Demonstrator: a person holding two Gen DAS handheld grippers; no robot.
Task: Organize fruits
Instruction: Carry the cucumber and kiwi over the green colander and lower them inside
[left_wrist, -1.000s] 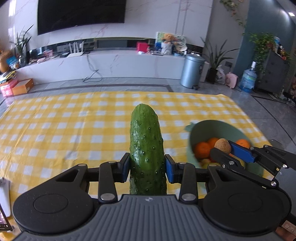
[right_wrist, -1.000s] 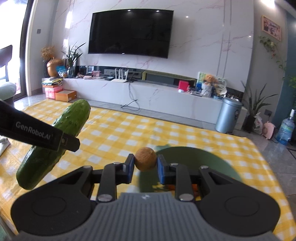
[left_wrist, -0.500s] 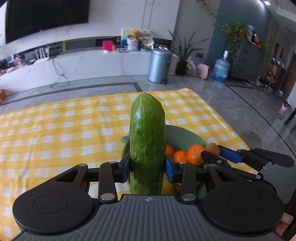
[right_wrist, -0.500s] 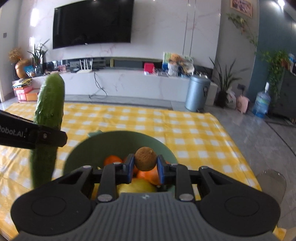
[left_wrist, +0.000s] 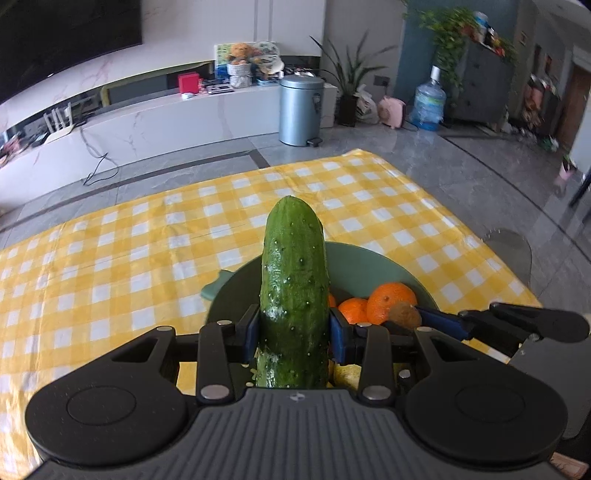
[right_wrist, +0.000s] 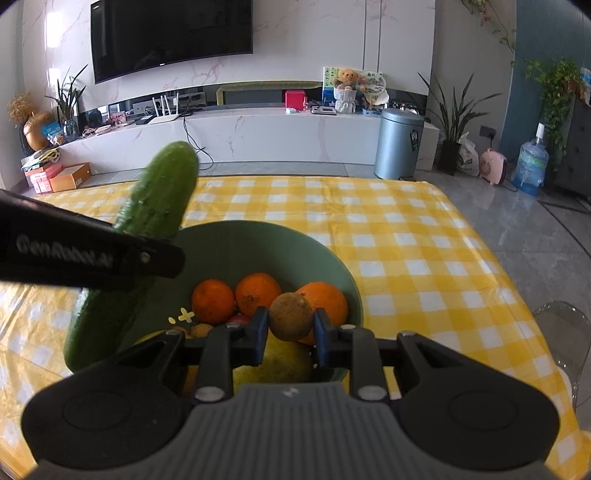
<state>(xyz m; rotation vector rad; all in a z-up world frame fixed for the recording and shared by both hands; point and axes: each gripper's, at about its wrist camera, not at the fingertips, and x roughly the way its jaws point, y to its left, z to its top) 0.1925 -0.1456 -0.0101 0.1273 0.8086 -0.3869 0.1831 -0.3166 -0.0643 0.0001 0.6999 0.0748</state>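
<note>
My left gripper (left_wrist: 293, 328) is shut on a green cucumber (left_wrist: 293, 291) and holds it upright above the near rim of a green bowl (left_wrist: 369, 260). My right gripper (right_wrist: 290, 325) is shut on a small brown kiwi (right_wrist: 290, 315) just above the fruit in the same bowl (right_wrist: 258, 240). The bowl holds several oranges (right_wrist: 258, 291) and a yellow fruit (right_wrist: 280, 363). In the right wrist view the cucumber (right_wrist: 155, 206) leans over the bowl's left rim. In the left wrist view the kiwi (left_wrist: 404, 314) and right gripper show at the right.
The bowl stands on a table with a yellow and white checked cloth (left_wrist: 110, 251), near its right end. A clear chair (right_wrist: 569, 332) stands at the table's right edge. A TV unit (right_wrist: 240, 136) and a bin (right_wrist: 400, 144) lie beyond.
Both grippers have moved right and in over the green bowl with their loads. The kiwi has come down closer to the oranges.
</note>
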